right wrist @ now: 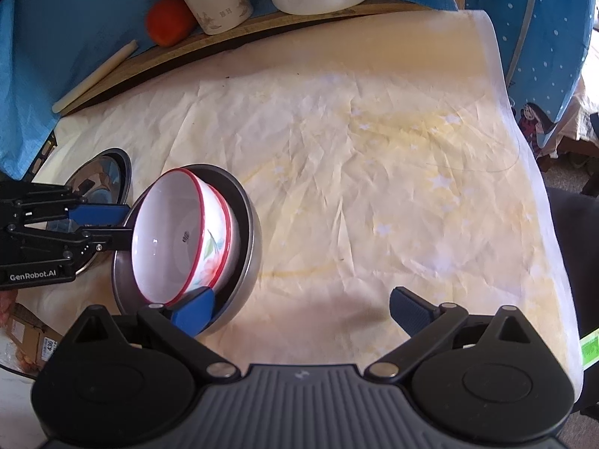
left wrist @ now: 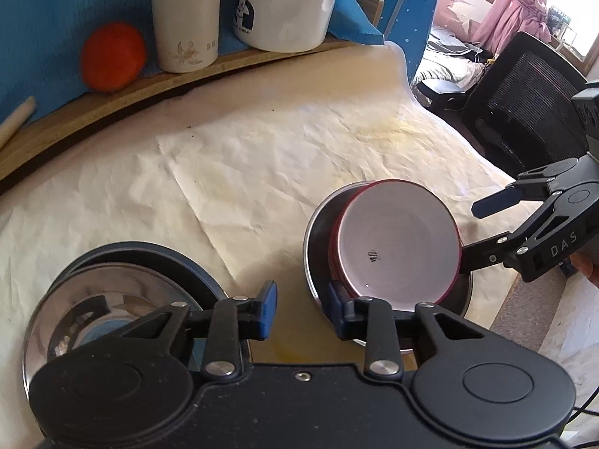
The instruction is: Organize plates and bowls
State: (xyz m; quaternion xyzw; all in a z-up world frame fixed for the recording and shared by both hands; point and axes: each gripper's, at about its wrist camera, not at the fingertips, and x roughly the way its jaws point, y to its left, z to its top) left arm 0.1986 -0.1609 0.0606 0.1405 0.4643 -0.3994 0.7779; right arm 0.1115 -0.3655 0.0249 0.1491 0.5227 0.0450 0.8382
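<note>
Two white bowls [right wrist: 179, 232] with red rims are sitting nested and tilted inside a dark metal pan [right wrist: 239, 262] on the surface [right wrist: 374, 168]. The left gripper [left wrist: 301, 305] jaws are standing partly apart, one finger against the pan's near edge, clamping nothing. The right gripper [right wrist: 303, 310] jaws are standing wide apart, one finger beside the bowls. To seat the stack well, steady the pan and level the bowls. Wrinkled pale paper is covering the surface; an office chair [left wrist: 524, 104] is standing beyond.
</note>
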